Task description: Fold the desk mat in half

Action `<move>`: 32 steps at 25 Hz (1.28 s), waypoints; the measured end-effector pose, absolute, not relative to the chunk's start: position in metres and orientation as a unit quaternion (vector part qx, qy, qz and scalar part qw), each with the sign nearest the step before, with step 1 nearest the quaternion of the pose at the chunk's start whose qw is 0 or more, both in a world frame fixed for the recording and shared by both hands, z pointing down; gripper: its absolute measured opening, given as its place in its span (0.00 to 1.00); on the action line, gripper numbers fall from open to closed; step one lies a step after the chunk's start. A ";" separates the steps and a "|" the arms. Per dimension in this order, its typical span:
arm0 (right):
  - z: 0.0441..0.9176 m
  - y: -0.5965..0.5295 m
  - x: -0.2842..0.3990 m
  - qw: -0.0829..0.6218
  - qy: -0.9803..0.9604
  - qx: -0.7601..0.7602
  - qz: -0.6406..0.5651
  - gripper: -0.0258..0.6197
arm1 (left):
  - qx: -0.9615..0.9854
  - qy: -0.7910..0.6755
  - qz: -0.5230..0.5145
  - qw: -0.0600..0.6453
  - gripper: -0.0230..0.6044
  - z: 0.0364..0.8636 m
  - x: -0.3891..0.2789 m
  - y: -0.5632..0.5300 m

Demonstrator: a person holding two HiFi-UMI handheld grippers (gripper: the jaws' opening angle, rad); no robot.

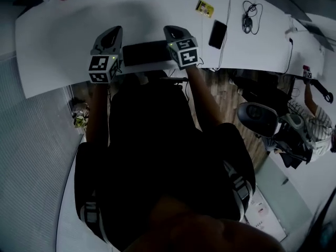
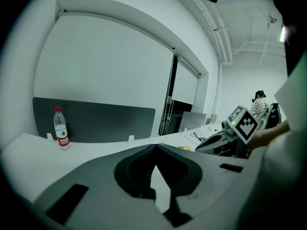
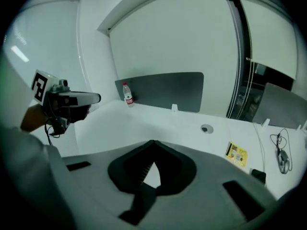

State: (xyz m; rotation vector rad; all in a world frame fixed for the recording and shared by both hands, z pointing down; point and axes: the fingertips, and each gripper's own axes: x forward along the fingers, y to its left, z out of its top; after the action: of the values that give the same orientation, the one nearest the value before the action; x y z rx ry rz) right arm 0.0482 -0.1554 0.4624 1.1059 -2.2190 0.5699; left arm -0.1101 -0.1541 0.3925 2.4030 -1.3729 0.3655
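Black desk mat (image 1: 147, 53) lies at the table's (image 1: 63, 46) near edge, between my two tongs. I see the left tongs (image 1: 112, 31) and the right tongs (image 1: 174, 31) clenched on nothing, tips together, just beside the mat's short ends. A water bottle (image 2: 61, 128) stands at the far left corner.

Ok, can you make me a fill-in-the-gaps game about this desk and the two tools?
1. The left tool and the right tool both have their jaws ____.
2. The dark desk mat lies ____ the two tools.
3. The water bottle has a ____ cap.
4. The card lying on the white desk is coloured ____.

Missing words: shut; between; red; yellow.
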 end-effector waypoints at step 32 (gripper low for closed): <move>0.354 -0.097 0.063 0.127 -0.835 0.500 0.189 0.04 | 0.819 -0.561 0.017 0.118 0.04 0.288 -0.093 -0.100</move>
State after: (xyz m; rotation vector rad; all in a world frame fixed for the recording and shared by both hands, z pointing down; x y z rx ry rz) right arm 0.0628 -0.0969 0.3540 1.4569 -2.4317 0.5496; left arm -0.0933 -0.0997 0.2876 2.3962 -1.6427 0.0491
